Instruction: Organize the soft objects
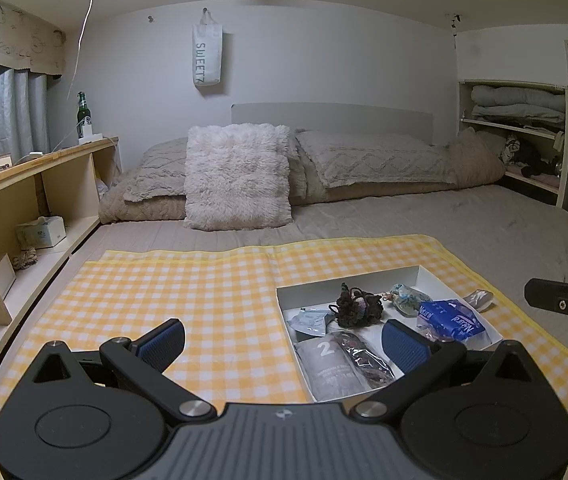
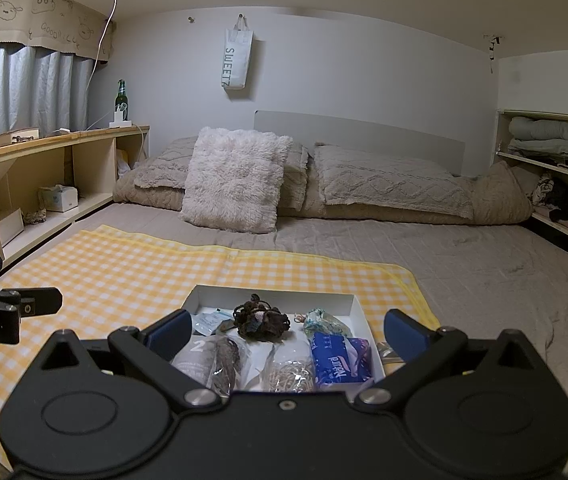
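A shallow white box point(image 1: 348, 278) point(image 2: 271, 294) lies on a yellow checked cloth point(image 1: 163, 288) point(image 2: 123, 264) spread on the bed. Inside it are a dark brown yarn bundle point(image 1: 358, 307) point(image 2: 259, 320), a blue "Natural" tissue pack point(image 1: 450, 320) point(image 2: 338, 360), a grey pouch marked 2 point(image 1: 332, 368) point(image 2: 193, 356), a clear bag of dark cord point(image 1: 364, 354) point(image 2: 225, 364), a clear bag of tan bands point(image 2: 288, 374) and a pale patterned bundle point(image 1: 406, 298) point(image 2: 324, 322). My left gripper point(image 1: 284, 340) hovers open over the box's left edge. My right gripper point(image 2: 288, 330) hovers open over the box, nothing between its fingers.
A fluffy white cushion point(image 1: 237, 178) point(image 2: 235, 180) leans on beige pillows point(image 1: 376, 158) at the headboard. A wooden shelf point(image 1: 39, 184) with a tissue box point(image 1: 41, 232) and a green bottle point(image 1: 83, 114) runs along the left. Folded bedding fills a right-hand shelf point(image 1: 518, 106). A small pale wrapper point(image 1: 480, 298) lies beside the box.
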`<action>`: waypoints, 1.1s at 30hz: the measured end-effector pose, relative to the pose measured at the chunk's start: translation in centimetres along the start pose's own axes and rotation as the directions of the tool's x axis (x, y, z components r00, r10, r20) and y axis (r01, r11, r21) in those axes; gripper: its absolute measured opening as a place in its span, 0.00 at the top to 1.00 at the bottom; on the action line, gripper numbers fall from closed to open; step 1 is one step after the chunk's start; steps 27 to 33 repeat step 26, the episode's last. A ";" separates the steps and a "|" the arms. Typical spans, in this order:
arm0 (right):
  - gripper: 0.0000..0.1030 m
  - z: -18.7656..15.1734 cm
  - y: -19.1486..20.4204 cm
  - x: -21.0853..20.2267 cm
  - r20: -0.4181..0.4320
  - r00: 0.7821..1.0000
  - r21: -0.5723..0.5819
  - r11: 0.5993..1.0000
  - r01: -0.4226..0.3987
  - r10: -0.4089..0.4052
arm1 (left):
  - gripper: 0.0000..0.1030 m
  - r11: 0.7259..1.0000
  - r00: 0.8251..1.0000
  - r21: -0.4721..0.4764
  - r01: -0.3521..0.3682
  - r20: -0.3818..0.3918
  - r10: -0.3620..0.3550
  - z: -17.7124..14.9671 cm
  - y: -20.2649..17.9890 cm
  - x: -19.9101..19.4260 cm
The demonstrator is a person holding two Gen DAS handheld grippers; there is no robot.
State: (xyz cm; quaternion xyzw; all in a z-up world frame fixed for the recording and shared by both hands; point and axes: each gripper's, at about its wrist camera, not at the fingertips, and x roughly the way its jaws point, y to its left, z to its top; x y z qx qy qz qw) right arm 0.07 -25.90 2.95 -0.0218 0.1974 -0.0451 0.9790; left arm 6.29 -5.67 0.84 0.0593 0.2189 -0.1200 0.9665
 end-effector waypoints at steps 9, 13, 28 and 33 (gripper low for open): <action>0.00 0.0 0.0 0.0 0.000 1.000 0.000 1.000 0.000 0.000 | 0.00 1.000 1.000 0.001 0.000 0.000 0.000 0.0 0.0 0.0; 0.00 0.0 0.0 0.0 0.000 1.000 0.000 1.000 0.001 -0.001 | 0.00 1.000 1.000 0.002 0.000 -0.001 0.000 0.0 0.0 0.0; 0.00 0.0 -0.1 0.0 0.001 1.000 0.001 1.000 0.000 0.000 | 0.00 1.000 1.000 -0.007 -0.017 -0.003 0.017 -0.2 0.7 0.0; 0.00 0.0 -0.1 0.0 0.001 1.000 0.001 1.000 0.000 0.000 | 0.00 1.000 1.000 -0.007 -0.017 -0.003 0.017 -0.2 0.7 0.0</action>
